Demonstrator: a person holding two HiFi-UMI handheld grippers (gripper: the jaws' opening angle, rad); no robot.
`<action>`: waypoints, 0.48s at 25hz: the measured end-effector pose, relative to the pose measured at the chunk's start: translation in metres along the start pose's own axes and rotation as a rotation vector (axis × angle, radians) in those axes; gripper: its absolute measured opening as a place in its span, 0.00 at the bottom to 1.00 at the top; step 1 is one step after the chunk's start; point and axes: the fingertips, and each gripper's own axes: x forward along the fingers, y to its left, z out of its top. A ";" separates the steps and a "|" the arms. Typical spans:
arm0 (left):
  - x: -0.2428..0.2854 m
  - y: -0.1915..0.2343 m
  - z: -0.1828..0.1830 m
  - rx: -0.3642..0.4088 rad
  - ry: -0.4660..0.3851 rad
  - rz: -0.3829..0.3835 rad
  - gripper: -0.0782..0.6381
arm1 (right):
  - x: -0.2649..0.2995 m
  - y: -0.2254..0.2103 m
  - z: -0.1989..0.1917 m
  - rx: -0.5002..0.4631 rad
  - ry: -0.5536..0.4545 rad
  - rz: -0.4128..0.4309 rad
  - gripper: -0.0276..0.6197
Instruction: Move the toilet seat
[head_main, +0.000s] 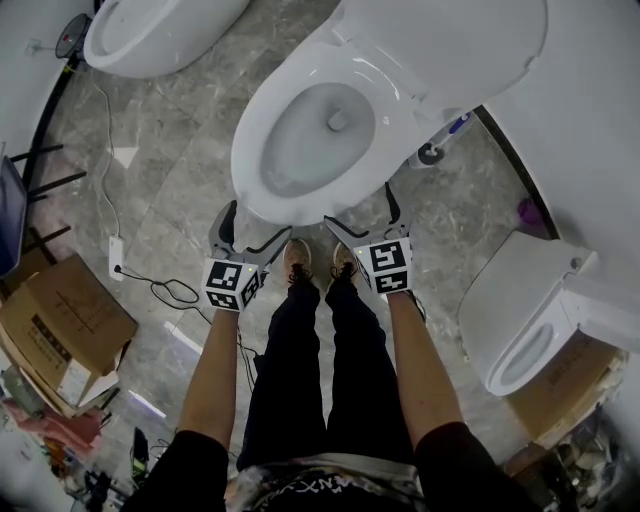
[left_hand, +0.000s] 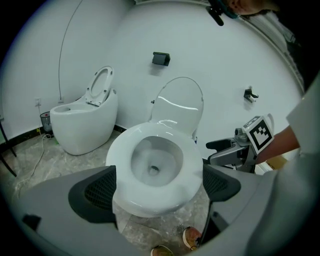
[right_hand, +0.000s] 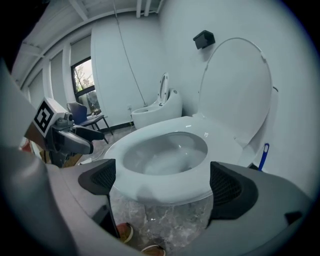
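Grey marbled floor (head_main: 180, 130) and white walls enclosed the room.

In the head view there were three toilets: the middle toilet (head_main: 318, 135), a second toilet (head_main: 160, 35) beyond it on the left gripper's side, and a third toilet (head_main: 520, 320) on the right gripper's side. The toilet seat (head_main: 262, 195) lay flat on the middle toilet. Its long axis ran from the raised lid (head_main: 450, 40) toward the person's two shoes (head_main: 297, 262). The left gripper (head_main: 250, 235) and right gripper (head_main: 365, 215) flanked the seat's front end. Print on the person's waistband was too blurred to read.

The left gripper view showed two toilets. This gripper's jaws stood wide apart, gripping nothing, with the seat's front framed between them.

The right gripper view also showed two toilets. Its jaws were likewise spread wide and empty before the seat.
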 end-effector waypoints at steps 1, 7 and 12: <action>0.001 0.003 -0.003 -0.027 -0.002 0.009 0.84 | 0.002 -0.002 -0.004 0.037 0.000 0.000 0.94; -0.001 0.032 -0.028 -0.366 -0.049 0.108 0.84 | 0.011 -0.015 -0.032 0.389 -0.016 -0.004 0.92; 0.005 0.038 -0.050 -0.588 -0.070 0.130 0.84 | 0.021 -0.019 -0.054 0.606 -0.013 0.004 0.86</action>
